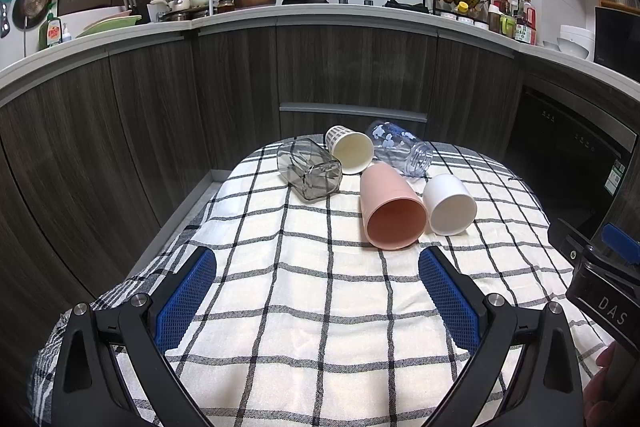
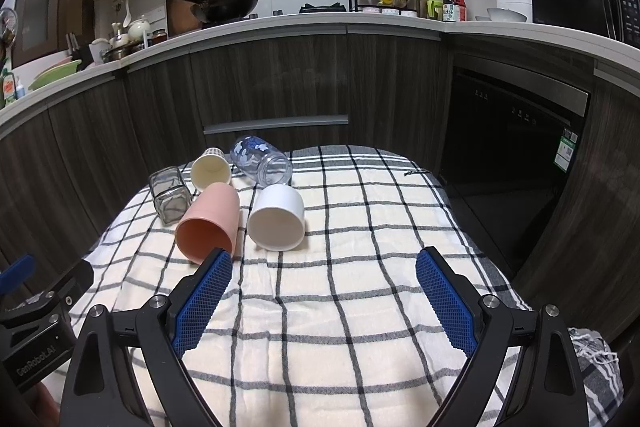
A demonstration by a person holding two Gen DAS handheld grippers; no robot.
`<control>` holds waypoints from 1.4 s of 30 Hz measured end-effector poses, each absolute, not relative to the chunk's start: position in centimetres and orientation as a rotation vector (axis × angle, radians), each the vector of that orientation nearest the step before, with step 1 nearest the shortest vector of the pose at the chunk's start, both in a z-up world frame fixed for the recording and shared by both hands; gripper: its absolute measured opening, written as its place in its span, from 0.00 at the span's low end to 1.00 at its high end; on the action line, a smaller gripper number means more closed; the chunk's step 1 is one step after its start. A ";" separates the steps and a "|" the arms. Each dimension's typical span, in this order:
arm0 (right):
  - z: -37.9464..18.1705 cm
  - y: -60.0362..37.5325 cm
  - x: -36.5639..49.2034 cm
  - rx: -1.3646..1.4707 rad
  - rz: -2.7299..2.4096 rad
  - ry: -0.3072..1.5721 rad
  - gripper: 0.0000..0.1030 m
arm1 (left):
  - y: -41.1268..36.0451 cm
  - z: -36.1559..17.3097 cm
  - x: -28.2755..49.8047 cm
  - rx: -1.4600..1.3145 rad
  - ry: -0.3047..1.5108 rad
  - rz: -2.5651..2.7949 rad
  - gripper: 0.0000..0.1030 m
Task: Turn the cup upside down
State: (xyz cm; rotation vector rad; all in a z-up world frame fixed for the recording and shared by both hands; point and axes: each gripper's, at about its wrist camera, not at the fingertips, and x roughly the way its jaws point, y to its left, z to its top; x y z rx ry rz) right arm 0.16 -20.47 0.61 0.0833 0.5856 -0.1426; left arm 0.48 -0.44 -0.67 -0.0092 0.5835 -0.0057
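Five cups are counted on the checked cloth (image 1: 320, 287), all lying on their sides in a cluster at its far end, and two grippers are seen. From left to right in the left wrist view, the cups are laid out as follows: a smoky square glass cup (image 1: 310, 169), a cream paper cup (image 1: 350, 149) with a gridded outside, a pink cup (image 1: 390, 213), a clear cup with blue print (image 1: 402, 149), and a white cup (image 1: 450, 205). The pink cup and the white cup are placed nearest, side by side and apparently touching, with their mouths turned toward the cameras. The other three are lined up behind them, close together.

The left gripper (image 1: 318, 291) is held wide open above the cloth, and nothing is gripped between its blue pads (image 1: 184, 303). The pink cup is found just beyond its right finger, ahead and to the right of the gap; the glass cup is well ahead, roughly in line with the gap.

The right gripper (image 2: 324, 293) is likewise spread wide with nothing held. The rim of the pink cup (image 2: 210, 223) is overlapped in the picture by the tip of its left finger; whether they touch cannot be told. The white cup (image 2: 276, 217) is found just ahead of the gap, toward its left side.
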 end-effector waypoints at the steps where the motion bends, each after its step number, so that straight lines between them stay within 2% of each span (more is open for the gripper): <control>1: 0.6 -20.5 0.1 0.083 -0.143 0.585 0.91 | -0.4 -0.7 0.5 -0.010 0.583 -0.006 1.00; 26: 0.5 -20.3 0.2 0.074 -0.155 0.581 0.91 | -0.5 -1.1 0.7 -0.022 0.594 -0.001 1.00; 42: 2.3 -18.6 2.6 0.037 -0.084 0.648 0.91 | 1.5 1.3 2.2 -0.068 0.598 0.031 1.00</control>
